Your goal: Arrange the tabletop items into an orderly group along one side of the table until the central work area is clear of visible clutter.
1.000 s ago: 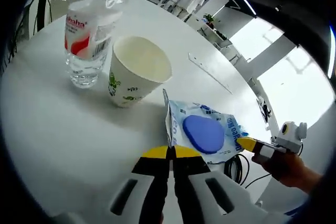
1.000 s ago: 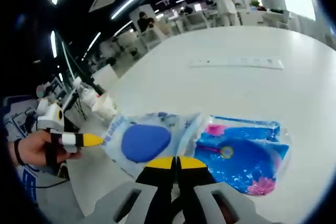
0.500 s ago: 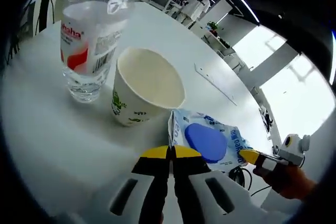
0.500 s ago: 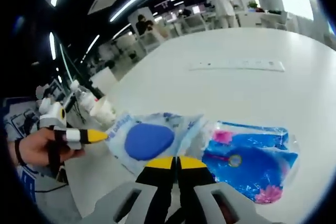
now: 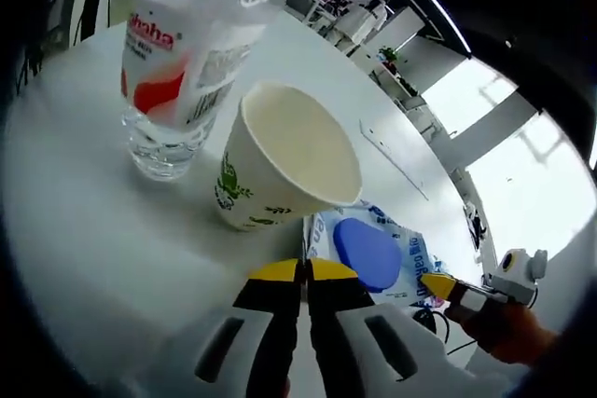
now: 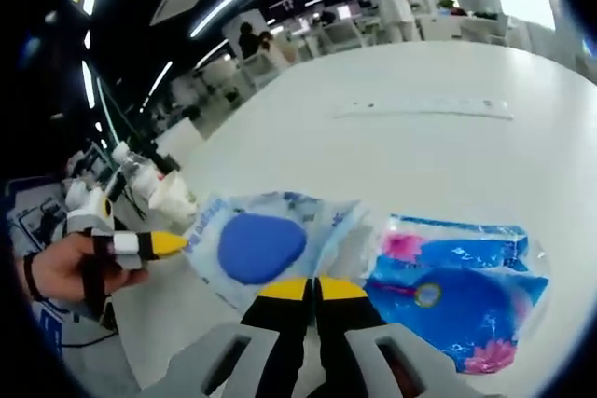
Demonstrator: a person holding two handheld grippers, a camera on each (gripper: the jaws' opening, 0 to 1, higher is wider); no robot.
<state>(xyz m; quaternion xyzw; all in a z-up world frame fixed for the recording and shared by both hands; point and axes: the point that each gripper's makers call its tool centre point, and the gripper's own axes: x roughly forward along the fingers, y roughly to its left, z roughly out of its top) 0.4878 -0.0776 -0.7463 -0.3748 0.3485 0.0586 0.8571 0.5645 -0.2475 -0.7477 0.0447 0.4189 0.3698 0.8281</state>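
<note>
A clear packet with a blue oval (image 5: 371, 251) hangs between both grippers. My left gripper (image 5: 305, 271) is shut on its near edge, right beside a white paper cup (image 5: 291, 167) with green print. A water bottle (image 5: 179, 61) with a red and white label stands just left of the cup. My right gripper (image 6: 303, 288) is shut on the same packet (image 6: 257, 245) at its other edge. Its yellow tip (image 5: 437, 284) shows at the packet's far corner. The left gripper's yellow tip (image 6: 159, 245) pinches the packet's left edge. A second blue packet with pink flowers (image 6: 459, 288) lies on the table at right.
A long pale strip (image 6: 424, 109) lies further out on the white table (image 6: 373, 151). The cup and bottle (image 6: 166, 195) stand near the table's edge. A hand (image 6: 58, 266) holds the left gripper. People and desks are far behind.
The blue-oval packet, held by both grippers, has travelled closer to the cup and bottle. The flower packet stays on the table and has fallen further to the right.
</note>
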